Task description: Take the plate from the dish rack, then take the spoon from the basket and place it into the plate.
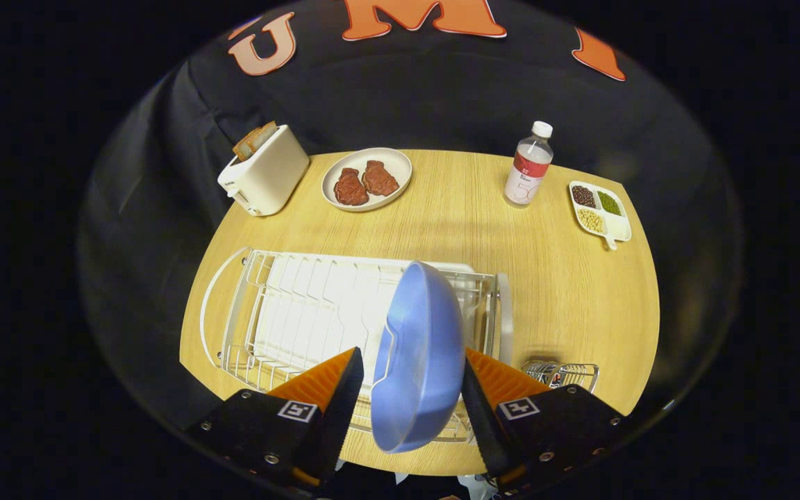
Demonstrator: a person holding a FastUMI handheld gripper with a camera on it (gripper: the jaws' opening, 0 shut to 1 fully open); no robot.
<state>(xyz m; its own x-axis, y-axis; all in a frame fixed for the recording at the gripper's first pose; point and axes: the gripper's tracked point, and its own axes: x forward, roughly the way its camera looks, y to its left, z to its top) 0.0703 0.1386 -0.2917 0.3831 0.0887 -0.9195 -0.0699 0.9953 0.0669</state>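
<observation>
Blue plate on edge between the spread claw fingers, above the dish rack.

The claw [410,389] is wide open, one finger on each side of the blue plate [417,361]; whether either finger touches it cannot be told. The plate stands on edge in the white wire dish rack [289,305] on the wooden bench [567,292] and hides part of the rack's right end. Just right of the rack, a small wire basket [563,375] peeks out behind the right finger. Farther off stand a toaster [264,170] with bread, an oval dish [367,179] with two pieces of meat, a water bottle [529,167] and a divided tray [600,208] of beans.
</observation>
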